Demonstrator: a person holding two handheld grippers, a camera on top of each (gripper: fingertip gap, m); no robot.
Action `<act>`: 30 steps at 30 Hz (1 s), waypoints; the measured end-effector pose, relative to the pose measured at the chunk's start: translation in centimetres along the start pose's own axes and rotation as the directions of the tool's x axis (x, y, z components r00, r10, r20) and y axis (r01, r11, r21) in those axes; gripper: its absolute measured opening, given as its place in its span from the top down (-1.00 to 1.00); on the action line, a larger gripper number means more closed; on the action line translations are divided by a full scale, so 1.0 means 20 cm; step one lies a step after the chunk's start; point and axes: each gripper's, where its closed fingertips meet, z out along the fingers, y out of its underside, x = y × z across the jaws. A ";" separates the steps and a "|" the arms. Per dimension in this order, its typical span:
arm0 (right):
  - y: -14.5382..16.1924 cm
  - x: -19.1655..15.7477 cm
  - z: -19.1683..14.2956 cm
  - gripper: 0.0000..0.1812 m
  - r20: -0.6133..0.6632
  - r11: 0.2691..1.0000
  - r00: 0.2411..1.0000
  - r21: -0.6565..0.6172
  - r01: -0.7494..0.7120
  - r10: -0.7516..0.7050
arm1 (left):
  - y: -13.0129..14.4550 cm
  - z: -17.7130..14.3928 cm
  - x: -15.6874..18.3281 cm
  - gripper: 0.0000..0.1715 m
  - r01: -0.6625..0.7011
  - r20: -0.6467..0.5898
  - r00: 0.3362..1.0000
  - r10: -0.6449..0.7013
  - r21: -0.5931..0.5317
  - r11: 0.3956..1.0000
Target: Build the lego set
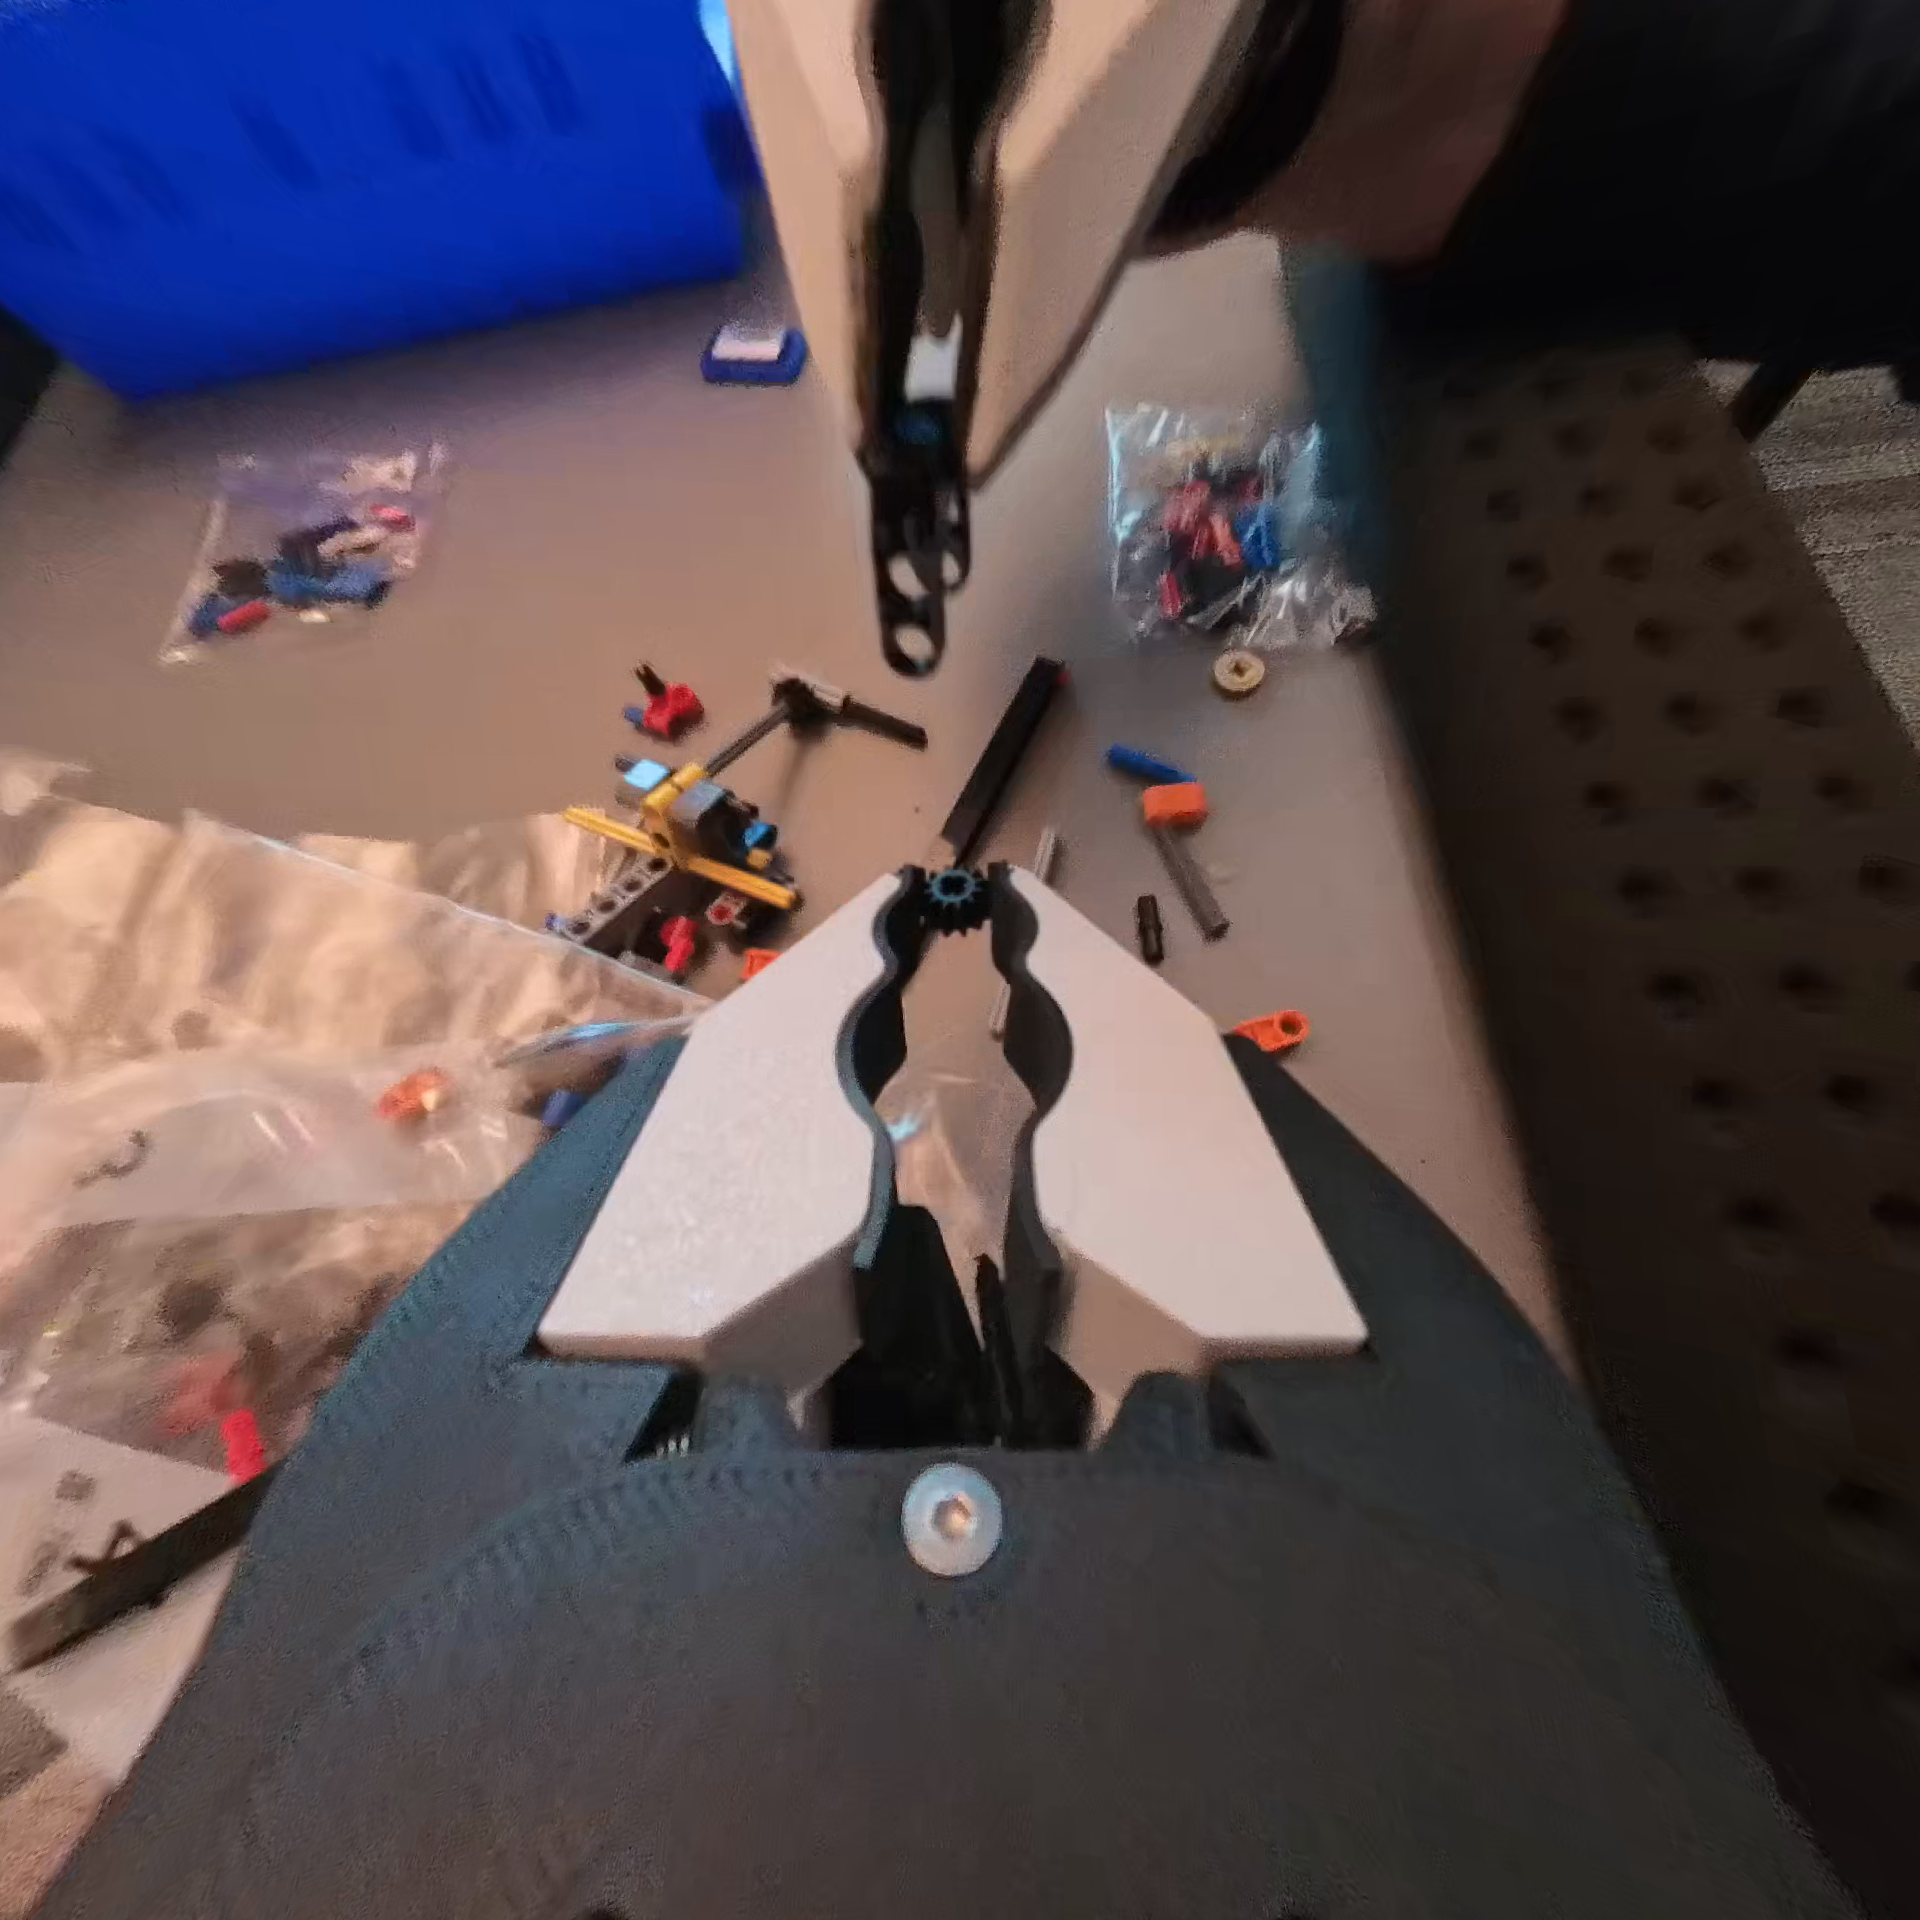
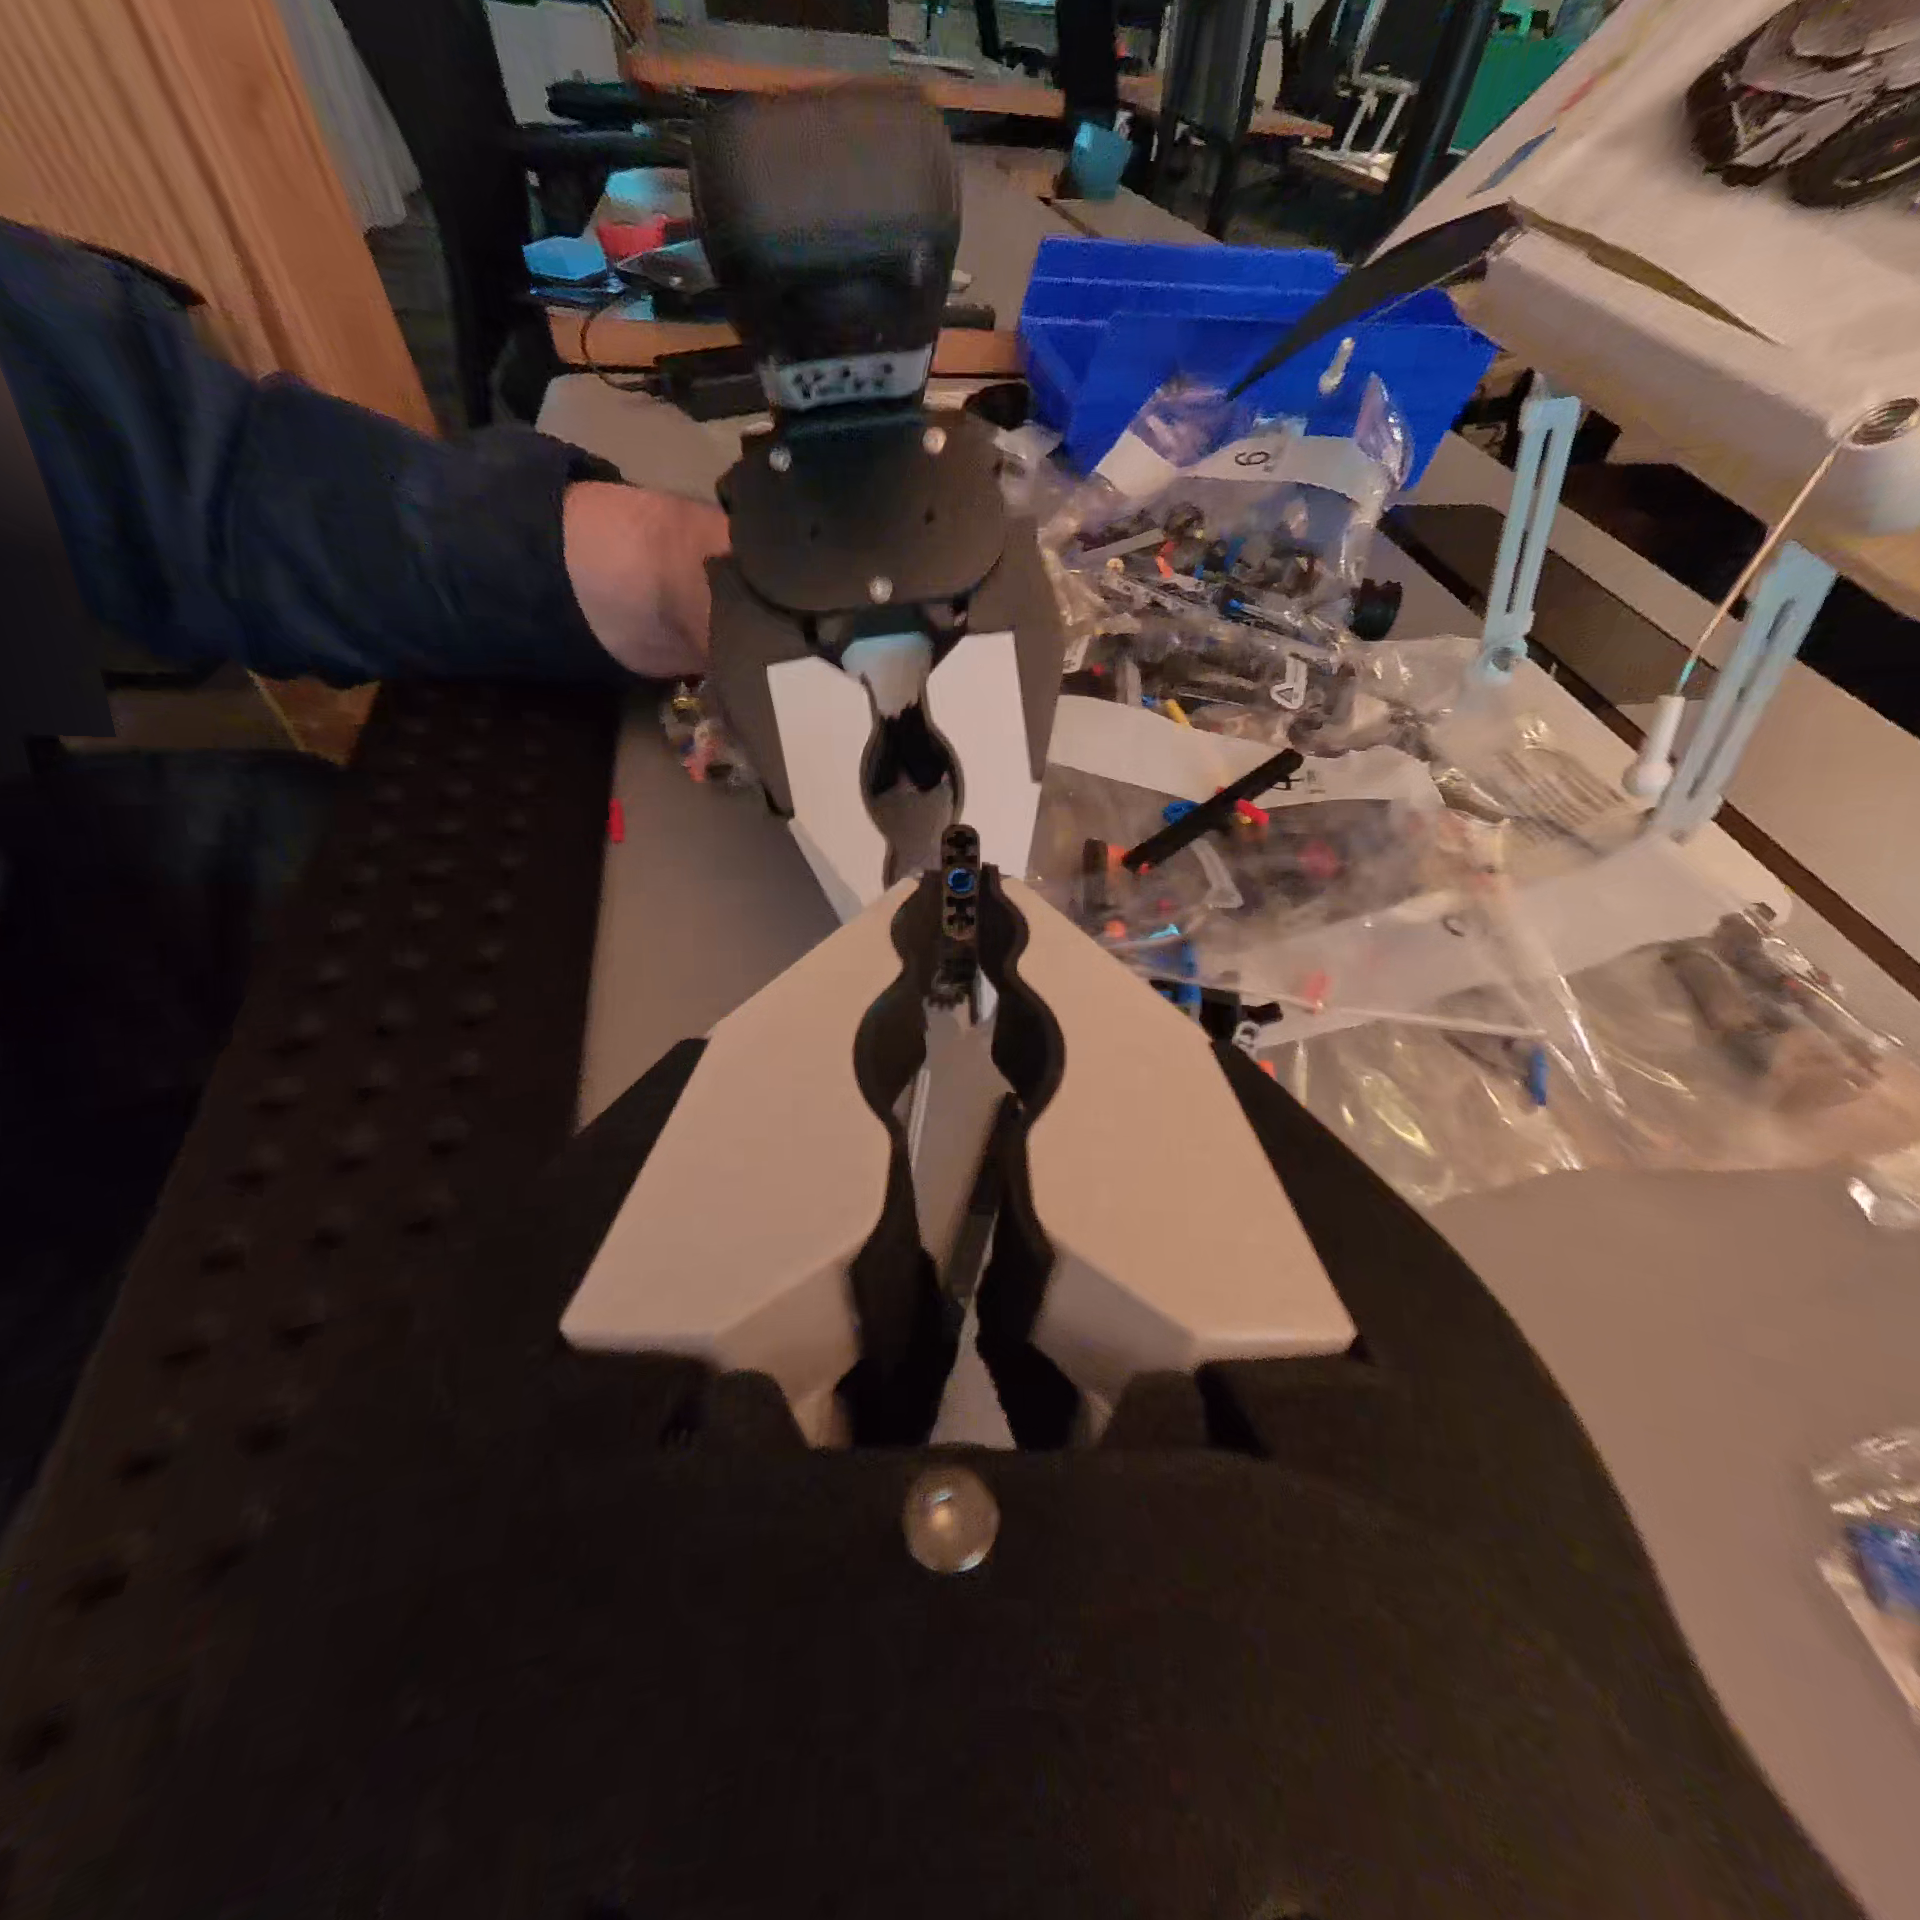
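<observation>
Left gripper (image 1: 948, 902) pinches a black gear (image 1: 950, 900) low over the table; right gripper (image 2: 958, 914), facing it, clamps a black beam (image 2: 958, 925).

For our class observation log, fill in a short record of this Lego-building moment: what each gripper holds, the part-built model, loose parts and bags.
left gripper: shut on a small black gear
right gripper: shut on a black beam with holes
part-built model: yellow and grey, lying on the grey table
loose parts: orange piece, blue pin, tan round piece
bags: sealed parts bag right of the model, another to its left
</observation>
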 end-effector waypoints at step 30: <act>0.16 -0.01 0.07 0.92 0.045 0.992 0.999 -0.126 -0.012 0.017 | -0.09 -0.04 0.02 0.92 0.077 -0.056 0.996 -0.071 0.111 0.991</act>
